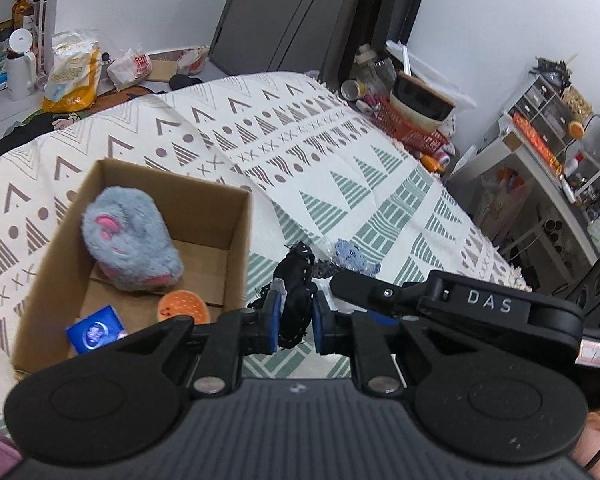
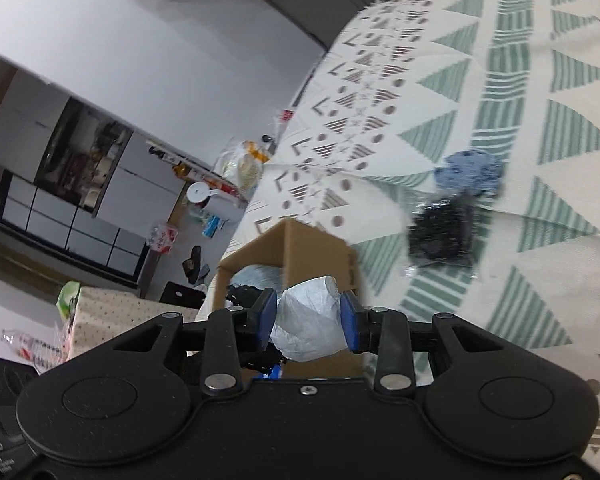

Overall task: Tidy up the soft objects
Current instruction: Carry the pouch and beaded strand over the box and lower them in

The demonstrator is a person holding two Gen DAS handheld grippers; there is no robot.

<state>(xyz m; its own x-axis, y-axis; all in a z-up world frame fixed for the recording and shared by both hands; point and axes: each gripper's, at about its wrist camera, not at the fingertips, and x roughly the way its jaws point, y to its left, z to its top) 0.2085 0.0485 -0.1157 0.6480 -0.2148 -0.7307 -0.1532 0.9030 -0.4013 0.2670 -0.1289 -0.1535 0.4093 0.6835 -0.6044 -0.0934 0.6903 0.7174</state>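
An open cardboard box (image 1: 236, 236) stands on the patterned bedspread (image 1: 300, 140). Inside it lie a grey plush toy (image 1: 130, 240), an orange perforated piece (image 1: 184, 306) and a blue packet (image 1: 96, 328). My left gripper (image 1: 296, 320) is just right of the box, shut on a black lacy fabric piece (image 1: 296, 280). Beyond it a blue knitted item (image 1: 350, 254) rests on the bed. My right gripper (image 2: 308, 316) is shut on a crumpled white wad (image 2: 306, 320), close to the box (image 2: 316, 252). The blue knitted item (image 2: 472, 168) and a black item in clear wrap (image 2: 442, 234) lie further out.
The right gripper's black housing (image 1: 480, 304) crosses the left wrist view at the right. A red basket with a bowl (image 1: 420, 112) sits at the bed's far edge. Shelves (image 1: 560, 152) stand to the right. Bags and bottles (image 1: 72, 72) clutter the floor behind.
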